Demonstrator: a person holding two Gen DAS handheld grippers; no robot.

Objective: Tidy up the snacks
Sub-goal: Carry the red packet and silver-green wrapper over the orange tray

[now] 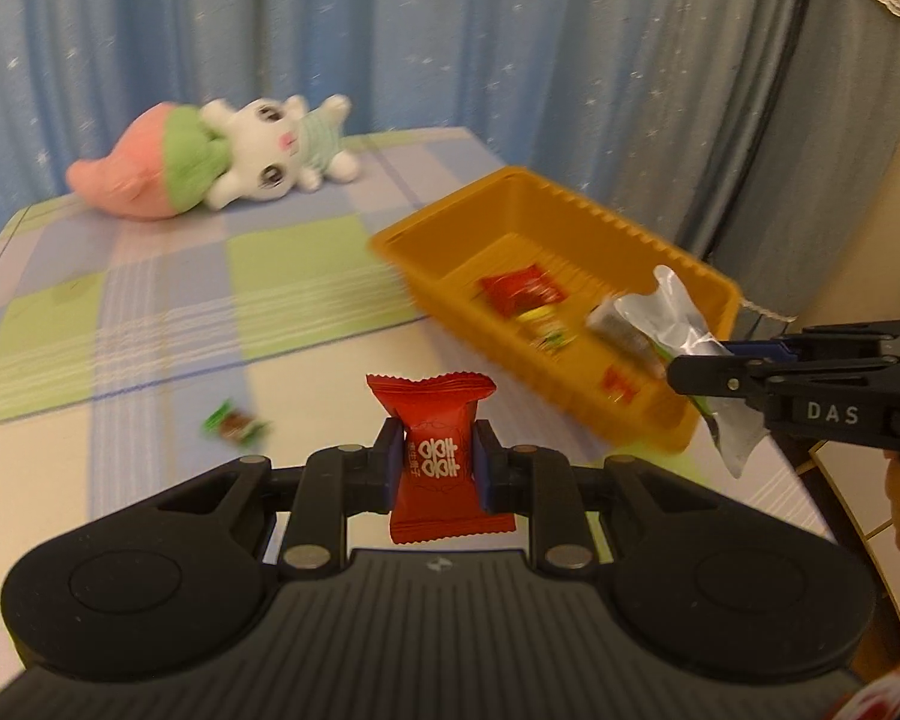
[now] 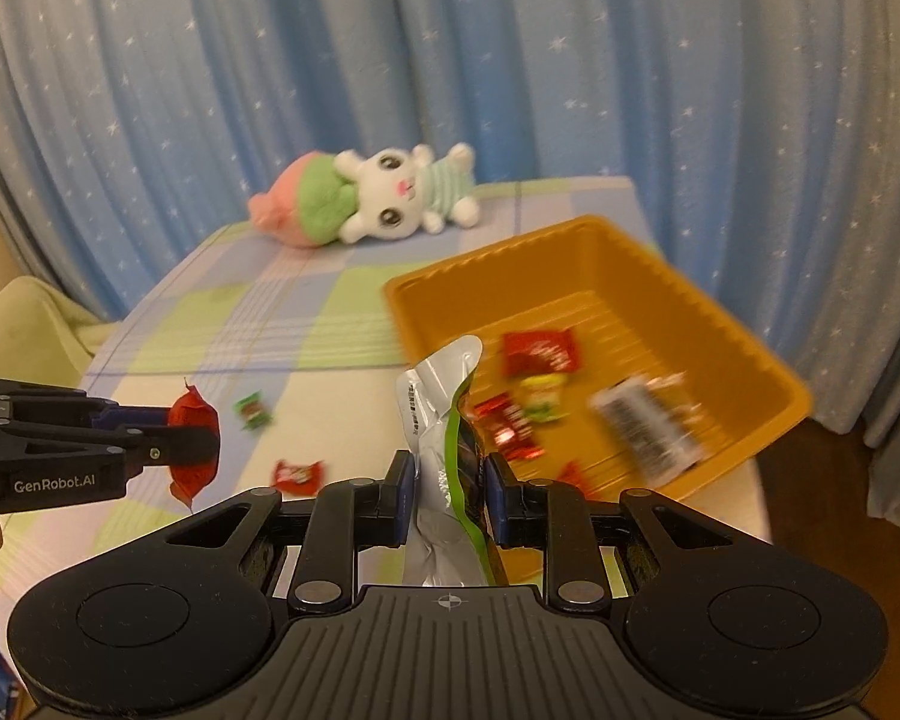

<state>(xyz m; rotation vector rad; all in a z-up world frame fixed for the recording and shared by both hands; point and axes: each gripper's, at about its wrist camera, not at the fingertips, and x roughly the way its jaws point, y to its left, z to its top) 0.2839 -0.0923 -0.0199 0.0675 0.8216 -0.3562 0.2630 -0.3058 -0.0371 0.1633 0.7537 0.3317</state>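
Snacks fill both tools: left tool (image 1: pixel 437 461) clamps a red candy (image 1: pixel 435 456), right tool (image 2: pixel 448 487) a silver-green pouch (image 2: pixel 444 420); only right view shows a loose red wrapper (image 2: pixel 297 474).

Warm dim light, motion blur, fisheye

"DAS" in white on the side of the right gripper (image 1: pixel 699 375) body, left wrist view; "GenRobot.AI" in white on the side of the left gripper (image 2: pixel 195 450) body, right wrist view; red candy packet (image 1: pixel 441 456) in the left jaws carries white stylized characters, not legible; barcode on the dark packet (image 2: pixel 648 426) in the orange tray (image 2: pixel 768 372), too blurred to read
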